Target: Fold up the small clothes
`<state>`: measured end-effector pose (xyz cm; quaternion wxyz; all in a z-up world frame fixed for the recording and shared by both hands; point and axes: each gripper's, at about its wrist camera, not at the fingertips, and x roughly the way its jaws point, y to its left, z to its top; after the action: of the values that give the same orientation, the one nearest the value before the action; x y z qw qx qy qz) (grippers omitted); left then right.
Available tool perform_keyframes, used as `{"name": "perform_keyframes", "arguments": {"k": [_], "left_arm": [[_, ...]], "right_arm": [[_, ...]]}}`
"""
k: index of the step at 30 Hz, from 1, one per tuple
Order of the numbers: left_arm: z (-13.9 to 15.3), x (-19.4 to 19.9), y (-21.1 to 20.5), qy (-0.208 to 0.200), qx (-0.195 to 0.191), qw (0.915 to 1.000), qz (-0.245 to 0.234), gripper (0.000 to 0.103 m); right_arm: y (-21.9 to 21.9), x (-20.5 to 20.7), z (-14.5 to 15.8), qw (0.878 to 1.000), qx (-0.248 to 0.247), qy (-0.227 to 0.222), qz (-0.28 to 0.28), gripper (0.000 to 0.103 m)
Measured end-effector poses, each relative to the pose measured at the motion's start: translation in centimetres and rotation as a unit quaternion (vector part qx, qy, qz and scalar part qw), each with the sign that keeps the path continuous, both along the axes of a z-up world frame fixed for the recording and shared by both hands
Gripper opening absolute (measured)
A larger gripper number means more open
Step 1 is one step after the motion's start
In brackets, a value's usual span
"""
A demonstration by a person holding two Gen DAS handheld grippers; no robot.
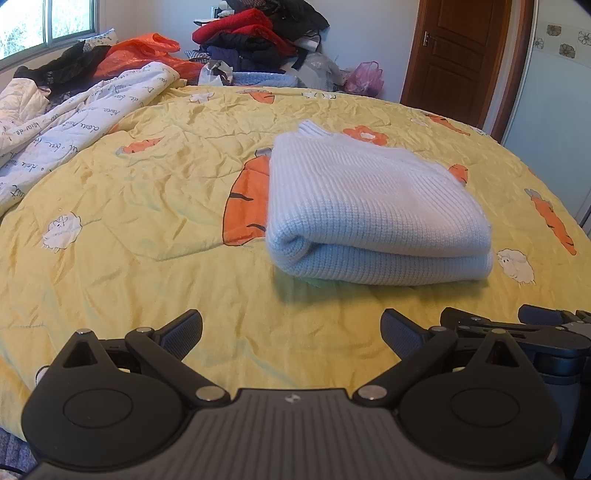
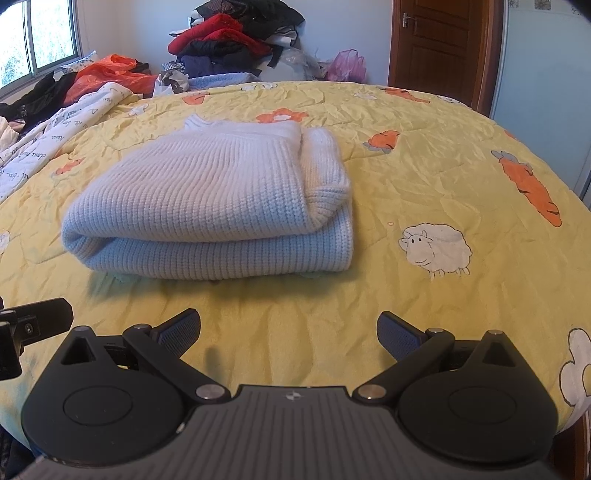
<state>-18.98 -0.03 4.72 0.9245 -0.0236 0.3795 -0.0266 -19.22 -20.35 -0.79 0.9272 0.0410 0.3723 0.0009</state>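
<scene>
A pale blue knitted sweater lies folded in a thick rectangle on the yellow carrot-print bedspread. In the right wrist view the same sweater sits left of centre, one cuffed sleeve folded along its right side. My left gripper is open, empty, a short way in front of the sweater's near fold. Open and empty too, my right gripper hovers over bare bedspread in front of the sweater's right end. The right gripper's fingers show at the left view's lower right.
A white printed quilt is bunched at the left. An orange plastic bag and a heap of red and dark clothes lie at the bed's far side. A brown door stands at the back right, a window at the back left.
</scene>
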Motion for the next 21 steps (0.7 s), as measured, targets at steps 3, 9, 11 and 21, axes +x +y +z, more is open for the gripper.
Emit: {"name": "perform_keyframes", "arguments": {"k": [3,9,11,21], "left_arm": [[0.0,-0.1,0.1,0.000,-0.001,1.0000,0.001,0.103],[0.2,-0.3,-0.2,-0.011,0.006,0.9999,-0.003,0.103],[0.3,-0.6,-0.2,-0.023,0.009,0.9997,0.000,0.103],[0.7,-1.1,-0.1,-0.059,0.018,0.9980,0.016,0.103]], "right_arm": [[0.0,0.0,0.0,1.000,0.001,0.000,0.000,0.103],[0.0,0.0,0.0,1.000,0.000,0.000,0.000,0.103],[0.0,0.0,0.0,1.000,0.001,0.001,0.001,0.103],[0.2,-0.2,0.0,1.000,0.005,-0.002,0.005,0.103]]}}
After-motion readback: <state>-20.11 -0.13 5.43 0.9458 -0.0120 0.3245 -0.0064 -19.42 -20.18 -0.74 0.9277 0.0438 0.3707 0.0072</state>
